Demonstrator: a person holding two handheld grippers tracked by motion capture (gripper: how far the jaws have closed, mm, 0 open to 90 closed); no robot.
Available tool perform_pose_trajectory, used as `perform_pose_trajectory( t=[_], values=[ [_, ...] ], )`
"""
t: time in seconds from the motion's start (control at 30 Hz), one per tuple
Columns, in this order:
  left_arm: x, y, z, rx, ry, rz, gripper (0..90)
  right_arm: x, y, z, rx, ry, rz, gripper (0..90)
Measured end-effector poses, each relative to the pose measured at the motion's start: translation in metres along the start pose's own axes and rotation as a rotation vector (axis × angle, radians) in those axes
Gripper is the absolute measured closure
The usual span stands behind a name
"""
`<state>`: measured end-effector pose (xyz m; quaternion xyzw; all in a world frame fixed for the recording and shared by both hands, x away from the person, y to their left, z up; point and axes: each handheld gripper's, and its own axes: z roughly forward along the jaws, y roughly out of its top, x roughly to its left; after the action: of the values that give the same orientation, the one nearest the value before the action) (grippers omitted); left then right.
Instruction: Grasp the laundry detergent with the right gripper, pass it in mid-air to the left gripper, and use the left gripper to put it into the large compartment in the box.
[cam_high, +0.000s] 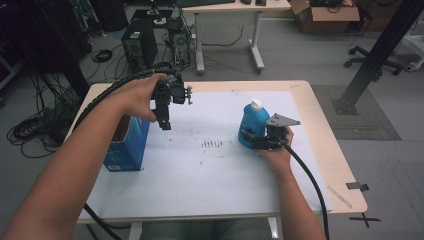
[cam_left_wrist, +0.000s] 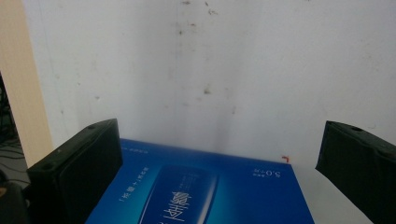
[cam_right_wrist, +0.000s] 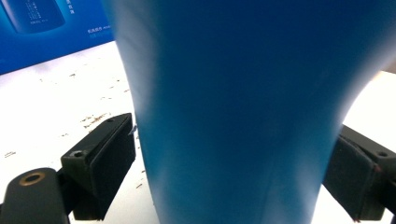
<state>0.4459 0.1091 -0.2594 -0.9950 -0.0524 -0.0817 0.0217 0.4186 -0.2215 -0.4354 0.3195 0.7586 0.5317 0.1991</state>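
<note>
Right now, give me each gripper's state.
Left gripper: open, empty, above the box.
Right gripper: around the bottle, pads at its sides; grip cannot be told.

From the high view I get even, soft room light; the white surface (cam_high: 210, 170) is bright without glare, and shadows under the blue box (cam_high: 127, 145) are faint. In the right gripper view the blue bottle (cam_right_wrist: 243, 107) is so close it blurs. The left gripper view looks dimmer, greyish, its box print soft.
</note>
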Motion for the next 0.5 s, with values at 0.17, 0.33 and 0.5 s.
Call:
perform_pose_trajectory(
  t=[0.17, 0.33, 0.5],
  values=[
    [-0.0005, 0.0005, -0.0009, 0.002, 0.001, 0.002, 0.4, -0.0002, -0.0005, 0.0007, -0.002, -0.006, 0.0, 13.5],
    [-0.0005, 0.0002, -0.0015, 0.004, 0.004, 0.0, 0.4, 0.0, -0.0011, 0.0012, -0.001, -0.006, -0.002, 16.1],
    [-0.0004, -0.0001, -0.0009, 0.003, 0.0, 0.0, 0.4, 0.0007, -0.0011, 0.0017, -0.009, -0.008, -0.006, 17.3]
  ],
)
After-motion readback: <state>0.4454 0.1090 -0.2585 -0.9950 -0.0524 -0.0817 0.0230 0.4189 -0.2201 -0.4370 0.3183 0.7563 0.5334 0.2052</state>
